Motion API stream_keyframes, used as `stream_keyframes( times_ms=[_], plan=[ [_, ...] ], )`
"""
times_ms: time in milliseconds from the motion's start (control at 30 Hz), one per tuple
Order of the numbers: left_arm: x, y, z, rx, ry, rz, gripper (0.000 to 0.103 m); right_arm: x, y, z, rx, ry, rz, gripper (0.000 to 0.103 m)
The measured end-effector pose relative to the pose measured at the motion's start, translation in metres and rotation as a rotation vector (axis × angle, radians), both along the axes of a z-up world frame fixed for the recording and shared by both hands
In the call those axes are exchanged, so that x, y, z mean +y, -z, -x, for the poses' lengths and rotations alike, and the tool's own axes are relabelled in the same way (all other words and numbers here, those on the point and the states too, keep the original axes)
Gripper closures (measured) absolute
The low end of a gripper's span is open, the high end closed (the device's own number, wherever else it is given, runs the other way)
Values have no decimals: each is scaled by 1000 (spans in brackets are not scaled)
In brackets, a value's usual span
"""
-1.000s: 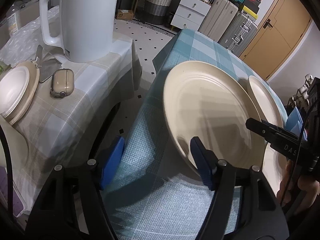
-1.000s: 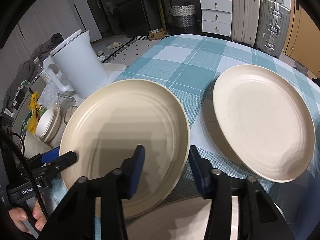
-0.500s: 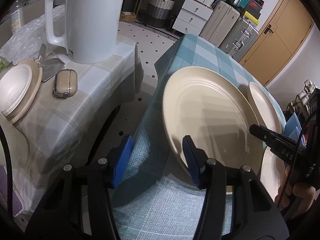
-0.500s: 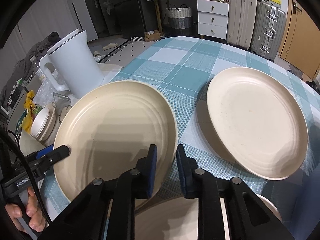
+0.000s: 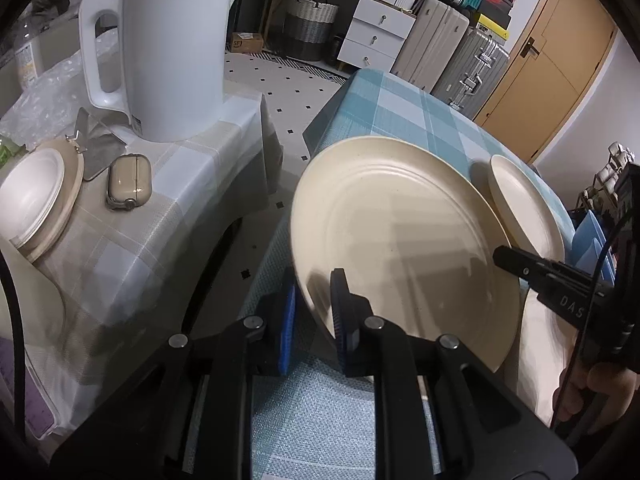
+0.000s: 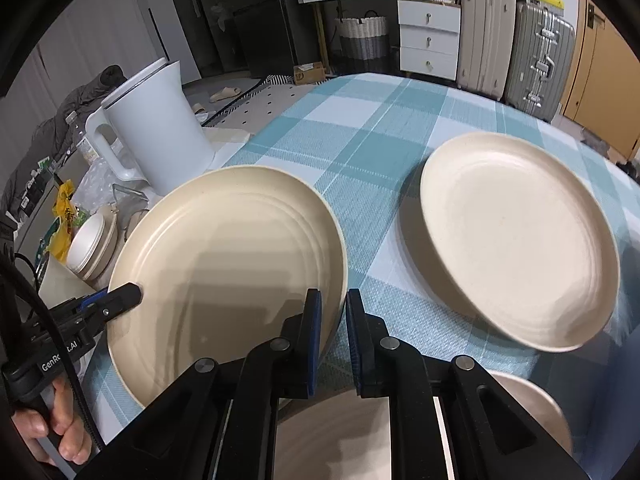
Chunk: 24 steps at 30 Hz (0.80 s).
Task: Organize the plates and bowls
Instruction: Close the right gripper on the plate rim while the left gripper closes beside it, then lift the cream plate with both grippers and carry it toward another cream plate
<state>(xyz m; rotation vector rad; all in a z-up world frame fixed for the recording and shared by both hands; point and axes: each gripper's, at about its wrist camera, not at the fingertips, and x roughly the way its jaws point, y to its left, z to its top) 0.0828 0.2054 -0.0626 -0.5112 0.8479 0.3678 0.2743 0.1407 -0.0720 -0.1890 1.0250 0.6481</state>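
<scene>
The plate [image 6: 224,264] looks matt, speckled cream with faint smooth ridges. The cloth [image 6: 360,148] on the bench is coarse woven checked fabric. The kettle [image 5: 176,48] is smooth satin white plastic. The suitcase [image 6: 540,64] has ribbed, dull-shining metal. The gripper pads [image 5: 340,312] are matt blue rubber.

A white kettle [image 5: 172,52] stands on the grey-checked side table [image 5: 132,240] to my left. Just in front of the kettle lies a small beige case [image 5: 129,182]. Far beyond the kettle I see a woven basket [image 5: 310,26], white drawers [image 5: 376,36] and suitcases [image 5: 468,64].
</scene>
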Motion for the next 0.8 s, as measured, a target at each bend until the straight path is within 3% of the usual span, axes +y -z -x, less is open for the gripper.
stream_keyframes(
  times_ms=[433, 800],
  plan=[
    [-4, -6, 3, -8, 12, -32, 89, -2, -4, 5, -23, 5, -7, 90],
    [-10, -29, 14, -50, 21, -57, 90, -11, -21, 16, -59, 13, -20, 90]
  ],
)
